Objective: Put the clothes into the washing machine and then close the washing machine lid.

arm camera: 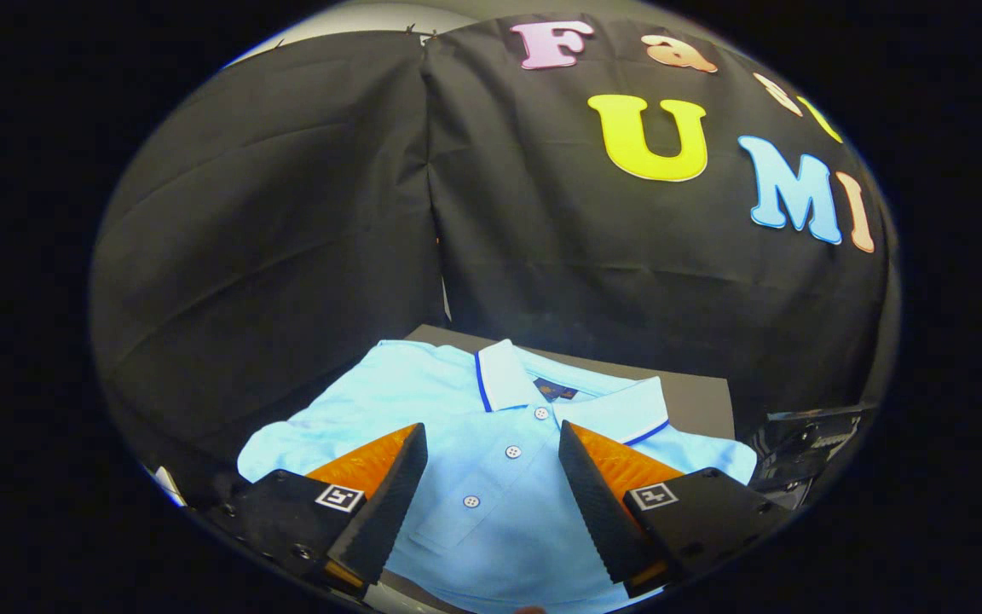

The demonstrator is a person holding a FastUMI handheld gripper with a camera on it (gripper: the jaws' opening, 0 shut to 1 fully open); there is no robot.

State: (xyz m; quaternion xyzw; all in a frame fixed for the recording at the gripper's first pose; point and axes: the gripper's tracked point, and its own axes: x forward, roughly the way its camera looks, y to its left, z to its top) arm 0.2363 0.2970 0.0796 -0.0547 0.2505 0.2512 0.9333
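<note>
A: Where are we over the shirt (491, 443)?

B: We hover above it with the gripper (491, 456) spread wide, jaws apart and pinching nothing. The button line runs up between them, and the collar sits just beyond the tips.

A: How does it lie?

B: Flat on the counter (700, 401), front up, folded. Its long axis runs away from us, collar at the far end toward the cloth wall (542, 247), lower body under us. The collar points are spread to either side of the placket.

A: Edges?

B: The counter's far edge shows just behind the collar, and a bare strip of counter lies to the right of the shirt's shoulder. The left shoulder reaches close to the counter's left edge; we cannot tell whether it overhangs. The wall hangs close behind the counter, so room ahead is tight.

A: Anything alongside?

B: A dark object (806, 443) sits off the counter's right end; we cannot tell what it is.
</note>
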